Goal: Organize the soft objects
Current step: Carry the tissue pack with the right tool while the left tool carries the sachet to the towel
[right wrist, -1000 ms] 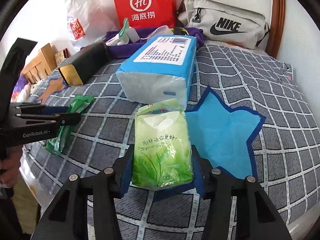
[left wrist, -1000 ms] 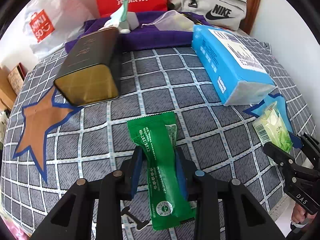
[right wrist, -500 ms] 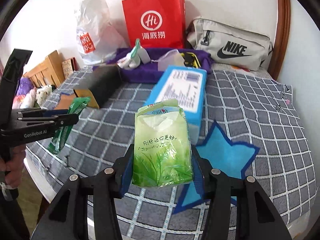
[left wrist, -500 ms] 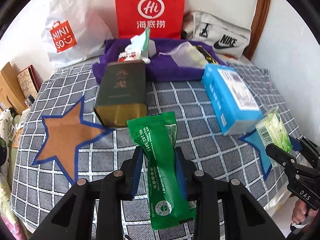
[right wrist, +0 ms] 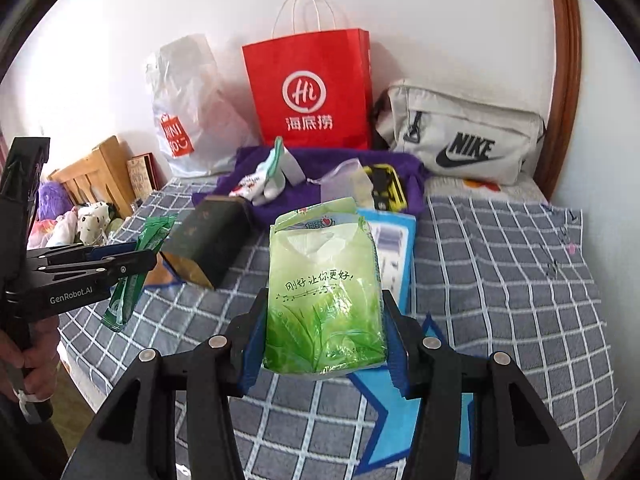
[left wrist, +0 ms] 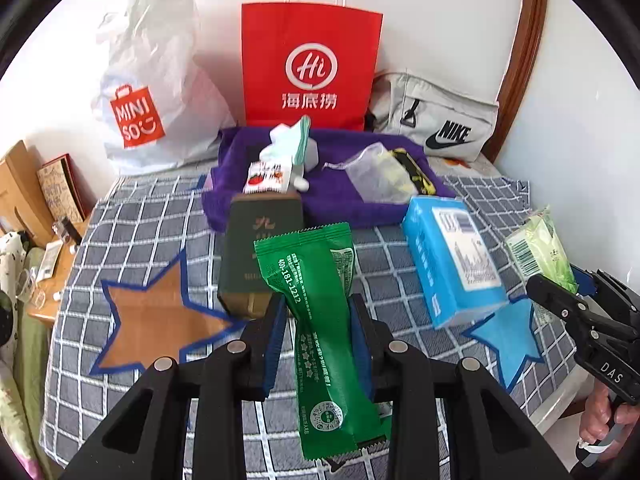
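Observation:
My left gripper (left wrist: pixel 318 336) is shut on a green wet-wipe sachet (left wrist: pixel 316 332) and holds it in the air above the checked bed cover; the sachet also shows in the right wrist view (right wrist: pixel 136 264). My right gripper (right wrist: pixel 324 344) is shut on a light green tissue pack (right wrist: pixel 324 296), lifted above the blue star patch (right wrist: pixel 404 412). In the left wrist view that pack (left wrist: pixel 540 250) sits at the right edge. A blue tissue box (left wrist: pixel 452 264) and a dark green tin (left wrist: pixel 260 252) lie on the bed.
A purple cloth (left wrist: pixel 332 188) at the back holds small packets and a clear bag. Behind it stand a red paper bag (left wrist: pixel 312 68), a white Miniso bag (left wrist: pixel 148 92) and a grey Nike pouch (left wrist: pixel 440 124). An orange star patch (left wrist: pixel 156 320) lies at left.
Both grippers have risen and pulled back from the bed, carrying the sachet and the tissue pack. More of the wall and bags shows now.

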